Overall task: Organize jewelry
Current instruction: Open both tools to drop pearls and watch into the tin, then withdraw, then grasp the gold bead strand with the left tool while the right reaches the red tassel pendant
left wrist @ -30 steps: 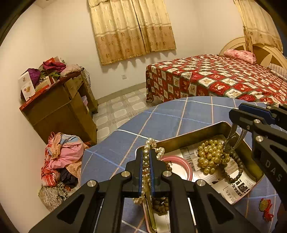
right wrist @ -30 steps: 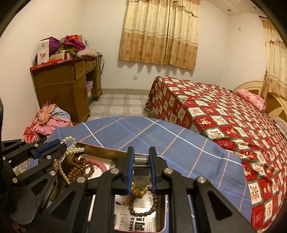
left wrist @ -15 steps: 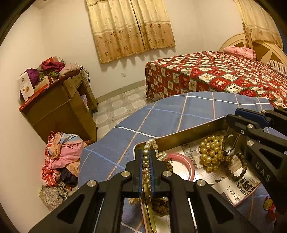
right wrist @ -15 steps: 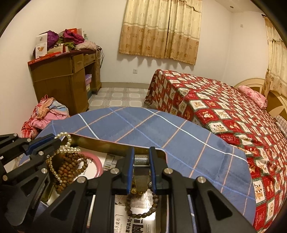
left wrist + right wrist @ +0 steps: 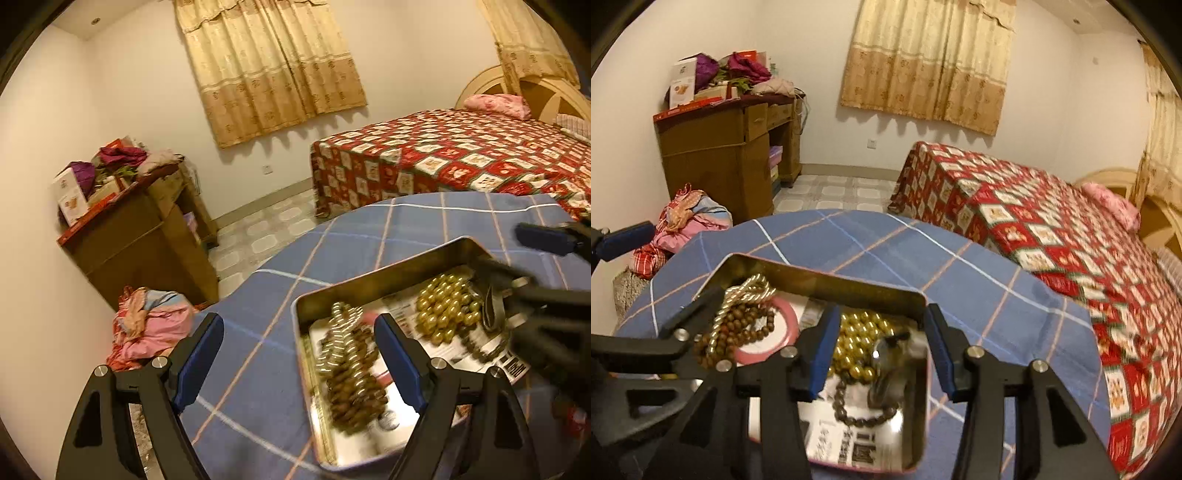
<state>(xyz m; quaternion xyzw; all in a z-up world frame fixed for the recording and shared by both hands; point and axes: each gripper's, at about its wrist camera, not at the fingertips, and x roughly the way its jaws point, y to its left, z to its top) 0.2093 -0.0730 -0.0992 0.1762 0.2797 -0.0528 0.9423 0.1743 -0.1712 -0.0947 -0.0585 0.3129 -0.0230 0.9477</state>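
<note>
An open metal tin [image 5: 388, 273] [image 5: 827, 280] lies on the blue checked tablecloth [image 5: 369, 229]. My left gripper [image 5: 299, 321] [image 5: 661, 273] hangs over the tin's left end with its jaws opening wide. A pearl necklace [image 5: 341, 332] [image 5: 746, 291] and brown wooden beads [image 5: 351, 391] [image 5: 738, 332] lie blurred below it, free of the pads, on a pink bangle [image 5: 783, 332]. My right gripper [image 5: 881, 321] [image 5: 528, 258] is over the tin's right end, its jaws opening. A dark bead bracelet [image 5: 864, 410] drops blurred beneath it beside gold beads [image 5: 443, 310] [image 5: 860, 339].
Printed paper [image 5: 849, 446] lines the tin's floor. Beyond the round table stand a bed with a red patterned cover [image 5: 461, 155], a wooden cabinet piled with things [image 5: 140, 229] and a heap of clothes [image 5: 151, 325] on the floor.
Both grippers went from shut to open. The pearl necklace and brown beads fell from the left gripper into the tin. The dark bracelet came loose from the right gripper.
</note>
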